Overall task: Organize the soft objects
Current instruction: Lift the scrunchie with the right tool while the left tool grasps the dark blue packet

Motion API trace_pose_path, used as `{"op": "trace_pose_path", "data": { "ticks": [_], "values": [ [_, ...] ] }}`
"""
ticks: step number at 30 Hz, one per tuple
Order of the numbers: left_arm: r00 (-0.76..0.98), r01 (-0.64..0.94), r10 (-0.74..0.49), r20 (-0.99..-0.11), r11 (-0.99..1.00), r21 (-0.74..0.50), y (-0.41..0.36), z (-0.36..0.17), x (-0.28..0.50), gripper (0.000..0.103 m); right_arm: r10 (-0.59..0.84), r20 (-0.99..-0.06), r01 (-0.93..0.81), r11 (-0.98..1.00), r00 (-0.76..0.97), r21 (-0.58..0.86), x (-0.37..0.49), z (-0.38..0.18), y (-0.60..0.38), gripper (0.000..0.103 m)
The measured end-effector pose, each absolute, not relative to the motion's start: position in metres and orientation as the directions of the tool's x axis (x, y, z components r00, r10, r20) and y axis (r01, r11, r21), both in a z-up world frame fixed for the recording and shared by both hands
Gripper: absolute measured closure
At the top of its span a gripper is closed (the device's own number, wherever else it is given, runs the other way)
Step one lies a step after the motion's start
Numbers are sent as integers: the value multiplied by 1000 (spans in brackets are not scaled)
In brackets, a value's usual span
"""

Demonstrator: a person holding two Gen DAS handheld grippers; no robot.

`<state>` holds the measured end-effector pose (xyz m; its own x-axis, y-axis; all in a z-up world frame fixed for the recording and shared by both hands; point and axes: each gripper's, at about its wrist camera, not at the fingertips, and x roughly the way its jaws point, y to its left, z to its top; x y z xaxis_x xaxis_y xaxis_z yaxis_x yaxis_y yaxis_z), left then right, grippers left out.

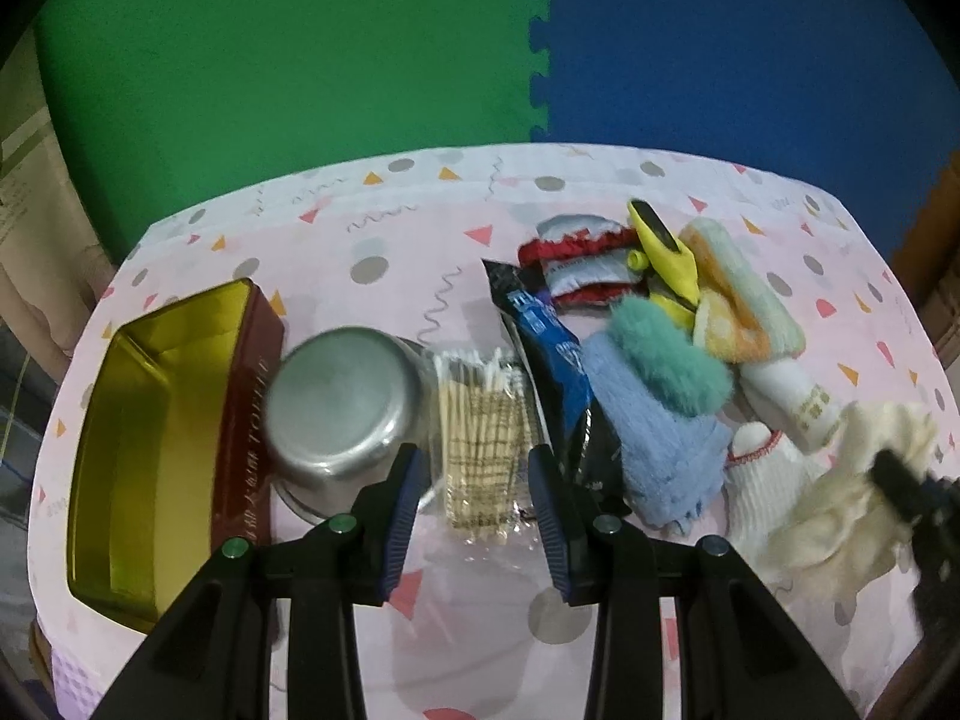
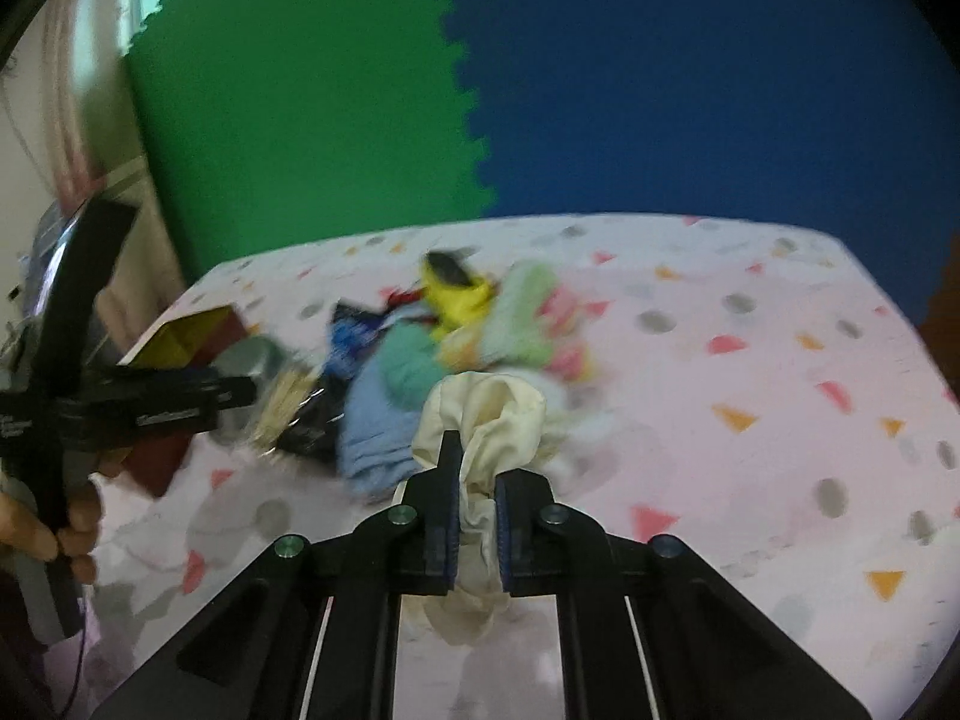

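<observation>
Your right tongs (image 2: 478,516) are clamped on a bunched cream cloth (image 2: 486,414), which sits at the near right end of the heap of soft things, just off the surface (image 2: 750,360). Your left tongs (image 1: 474,516) stand apart with nothing between them, above a clear packet of cotton swabs (image 1: 480,420). The surface wears a pale pink cover printed with triangles, grey dots and squiggles. On it, from the left: an open gold-lined tin (image 1: 150,420), a steel pot (image 1: 342,396), a dark foil packet (image 1: 540,336), then a blue towel (image 1: 654,438), a teal fluffy piece (image 1: 666,354) and a striped cloth (image 1: 744,300). Behind stand green (image 1: 270,60) and blue foam mats (image 1: 750,48), interlocked.
</observation>
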<state>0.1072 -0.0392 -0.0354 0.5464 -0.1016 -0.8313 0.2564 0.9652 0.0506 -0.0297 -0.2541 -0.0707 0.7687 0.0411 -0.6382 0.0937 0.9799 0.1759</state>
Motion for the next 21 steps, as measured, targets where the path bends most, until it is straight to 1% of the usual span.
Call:
{"op": "trace_pose_path", "data": {
  "ticks": [3, 6, 7, 9, 15, 21],
  "values": [
    [549, 256, -106, -829, 966, 46, -38, -29, 111, 66, -37, -668, 196, 967, 744, 164, -29, -77, -278, 94],
    [527, 255, -133, -839, 967, 7, -39, -26, 119, 66, -131, -702, 293, 949, 700, 115, -29, -90, -301, 94],
    [520, 255, -140, -843, 967, -4, -40, -26, 121, 66, -140, -720, 326, 937, 680, 126, -29, -96, -311, 94],
    [504, 257, -160, -849, 966, -30, -43, -27, 128, 66, -128, -737, 355, 921, 663, 160, -28, -104, -321, 94],
    [460, 265, -186, -868, 962, -66, -58, -39, 154, 66, -101, -791, 369, 914, 603, 165, -22, -129, -323, 93],
    [411, 232, -157, -898, 971, -63, -70, -61, 184, 66, -85, -806, 344, 927, 585, 152, -19, -140, -315, 90]
  ]
}}
